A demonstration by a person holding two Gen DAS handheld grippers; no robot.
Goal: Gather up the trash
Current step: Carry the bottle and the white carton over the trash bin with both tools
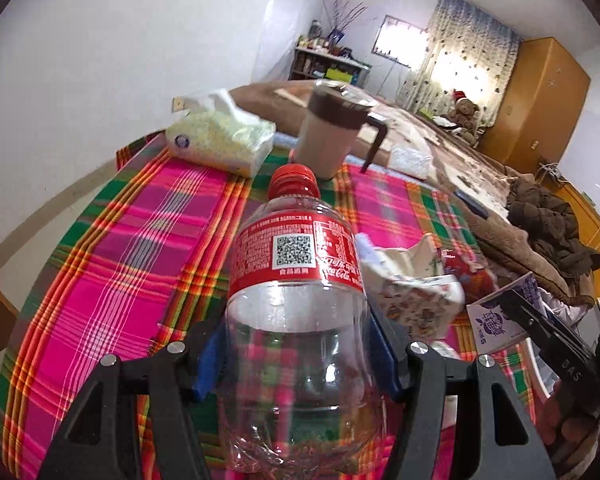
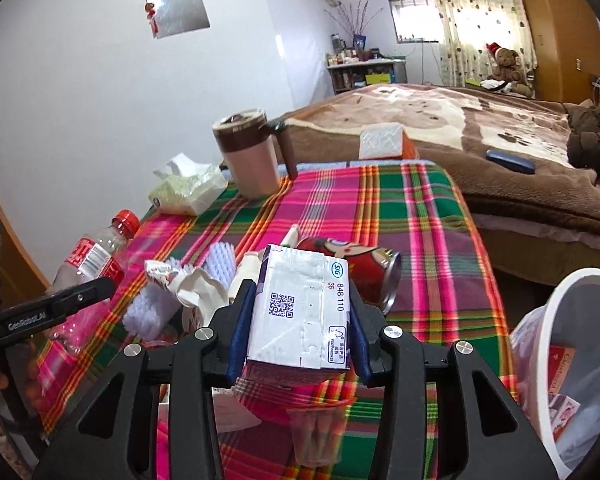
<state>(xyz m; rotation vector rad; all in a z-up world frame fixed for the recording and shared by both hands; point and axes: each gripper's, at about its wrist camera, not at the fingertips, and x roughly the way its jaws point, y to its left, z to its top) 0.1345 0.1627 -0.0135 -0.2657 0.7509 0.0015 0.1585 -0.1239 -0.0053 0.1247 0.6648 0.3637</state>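
My left gripper (image 1: 296, 356) is shut on an empty clear Coca-Cola bottle (image 1: 296, 300) with a red cap, held above the plaid tablecloth; the bottle also shows in the right wrist view (image 2: 88, 264). My right gripper (image 2: 296, 320) is shut on a drink carton (image 2: 300, 308), held above the table. On the cloth lie a crumpled paper wrapper (image 2: 184, 284), a red can (image 2: 364, 268) on its side, a white brush (image 2: 220, 260) and a clear plastic cup (image 2: 316, 432). A white trash bin (image 2: 556, 364) with boxes inside stands at the right.
A brown-lidded mug (image 2: 252, 152) and a tissue pack (image 2: 188, 188) stand at the table's far edge. A bed with a brown blanket (image 2: 480, 128) lies beyond the table. A white wall (image 2: 100, 100) runs along the left.
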